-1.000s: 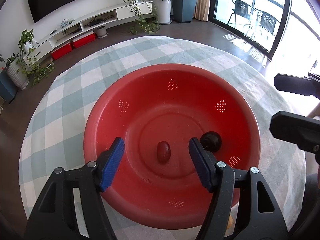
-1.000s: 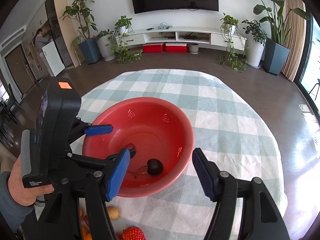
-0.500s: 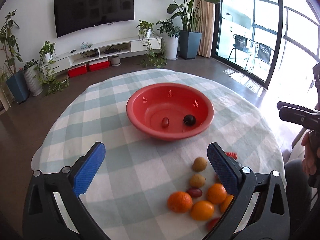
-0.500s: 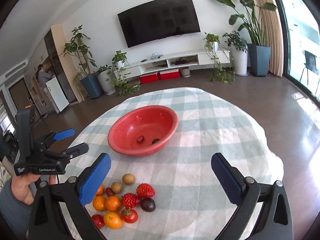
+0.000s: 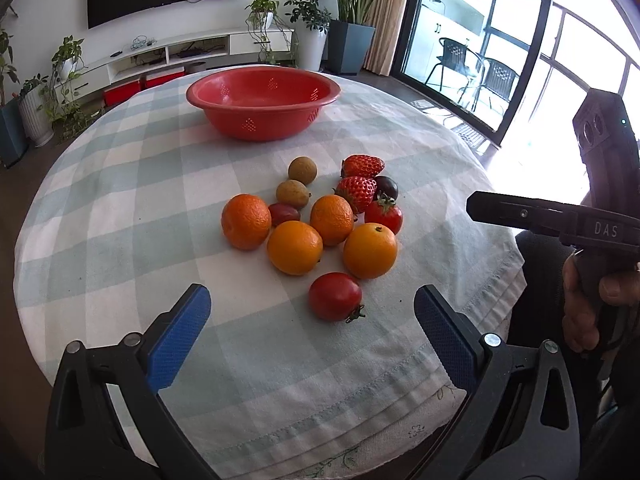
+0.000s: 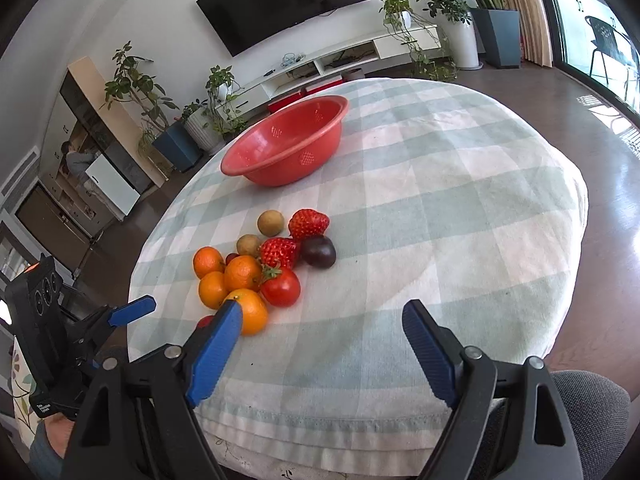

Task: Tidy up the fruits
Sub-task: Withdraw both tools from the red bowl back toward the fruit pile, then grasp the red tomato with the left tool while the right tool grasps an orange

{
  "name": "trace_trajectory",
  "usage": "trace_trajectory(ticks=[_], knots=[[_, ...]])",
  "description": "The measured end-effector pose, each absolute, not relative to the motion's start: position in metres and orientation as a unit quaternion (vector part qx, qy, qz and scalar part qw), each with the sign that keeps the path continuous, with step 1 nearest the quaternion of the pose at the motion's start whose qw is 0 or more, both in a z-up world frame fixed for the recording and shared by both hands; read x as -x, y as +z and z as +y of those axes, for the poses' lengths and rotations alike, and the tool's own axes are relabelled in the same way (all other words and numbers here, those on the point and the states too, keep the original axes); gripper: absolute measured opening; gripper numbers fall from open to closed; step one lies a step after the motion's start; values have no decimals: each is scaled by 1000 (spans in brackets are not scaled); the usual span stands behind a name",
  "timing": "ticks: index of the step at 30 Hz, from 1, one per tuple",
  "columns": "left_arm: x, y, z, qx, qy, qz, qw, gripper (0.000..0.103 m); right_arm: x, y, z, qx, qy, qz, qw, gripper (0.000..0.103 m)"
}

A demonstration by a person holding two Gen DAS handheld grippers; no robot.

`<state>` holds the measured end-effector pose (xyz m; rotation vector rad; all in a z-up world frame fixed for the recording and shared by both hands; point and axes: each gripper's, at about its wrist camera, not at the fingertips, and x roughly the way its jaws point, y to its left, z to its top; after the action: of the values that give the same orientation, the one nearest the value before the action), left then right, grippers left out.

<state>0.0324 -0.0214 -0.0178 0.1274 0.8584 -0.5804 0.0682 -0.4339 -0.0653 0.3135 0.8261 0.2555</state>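
Fruit pile (image 5: 316, 220): loose cluster on the checked tablecloth (image 5: 120, 208), near the table's front edge, well apart from the red bowl (image 5: 262, 104).
Oranges: four, bunched at the front and left of the pile; nearest one (image 5: 370, 250) touches its neighbour (image 5: 295, 247).
Tomatoes: one (image 5: 335, 296) alone at the very front, closest to the left tongs; a second (image 5: 384, 214) sits just behind the nearest orange.
Strawberries: two (image 5: 357, 192), on the right rear side, touching each other.
Dark plum (image 6: 318, 252): right edge of the pile, against a strawberry.
Small brown fruits: two (image 5: 302, 170), at the rear, on the bowl side.
Bowl: upright at the far side of the table; its inside cannot be seen from either view.
Left tongs (image 5: 312, 336): jaws spread fully wide, nothing between them, hanging over the cloth just in front of the front tomato.
Right tongs (image 6: 322, 334): jaws wide but closing, nothing between the pads; left pad overlaps the nearest orange in view, contact unclear.
Hand (image 5: 592, 304): grips the right tongs' handle, right of the table.
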Motion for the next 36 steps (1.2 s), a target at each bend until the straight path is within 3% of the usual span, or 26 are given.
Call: trace_trajectory(ticks=[2, 4, 7, 15, 17, 21, 36], knots=[[-30, -18, -29, -74, -283, 406, 866, 98, -66, -64, -430, -143, 123, 395, 899, 85], [-37, -21, -35, -84, -288, 413, 860, 78, -65, -62, -427, -133, 123, 389, 903, 85], [-43, -28, -39, -87, -292, 429, 851, 60, -63, -62, -423, -121, 124, 386, 906, 85], [-54, -39, -40, -90, -295, 446, 840, 59, -66, -67, -417, -115, 126, 398, 901, 85], [-56, -40, -42, -88, -297, 449, 838, 54, -66, -67, -416, -113, 126, 400, 901, 85], [-57, -44, -46, -92, -299, 456, 833, 33, -64, -67, -415, -111, 123, 401, 901, 85], [-52, -43, -30, -72, -292, 453, 839, 31, -67, -70, -406, -105, 127, 408, 898, 84]])
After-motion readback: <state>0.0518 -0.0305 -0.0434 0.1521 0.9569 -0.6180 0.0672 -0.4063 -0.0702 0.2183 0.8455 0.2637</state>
